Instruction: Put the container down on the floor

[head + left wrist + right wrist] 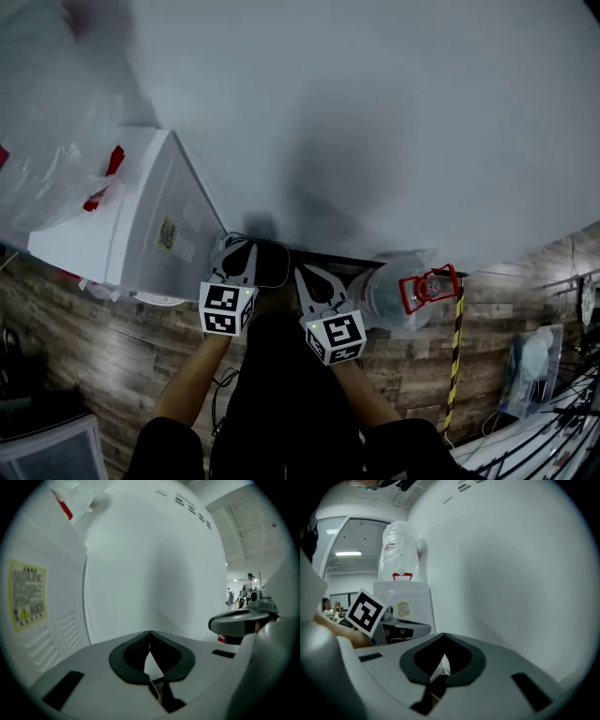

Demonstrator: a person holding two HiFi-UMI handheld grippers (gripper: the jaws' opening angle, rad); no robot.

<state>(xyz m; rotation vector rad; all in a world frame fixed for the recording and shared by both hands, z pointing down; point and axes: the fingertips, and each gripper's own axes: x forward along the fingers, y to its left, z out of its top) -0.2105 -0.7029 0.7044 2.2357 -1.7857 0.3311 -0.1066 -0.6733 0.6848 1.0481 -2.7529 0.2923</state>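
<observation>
A clear water jug [394,295] with a red handle [428,288] rests on the wood floor against the white wall's base, just right of my right gripper [305,275]. That gripper is shut and holds nothing; in its own view the jaw tips [443,637] meet in front of the bare wall. My left gripper [242,248] is beside it, also shut and empty, its tips [150,633] touching and pointed at the wall. Neither gripper touches the jug. A bit of red [221,640] shows under the right gripper [243,619] in the left gripper view.
A white water dispenser [141,220] stands at the left against the wall, with a plastic-wrapped bottle [400,550] on top. Cables and bags [534,375] lie on the floor at the right, beyond a yellow-black tape line [456,356]. A grey bin [47,455] sits lower left.
</observation>
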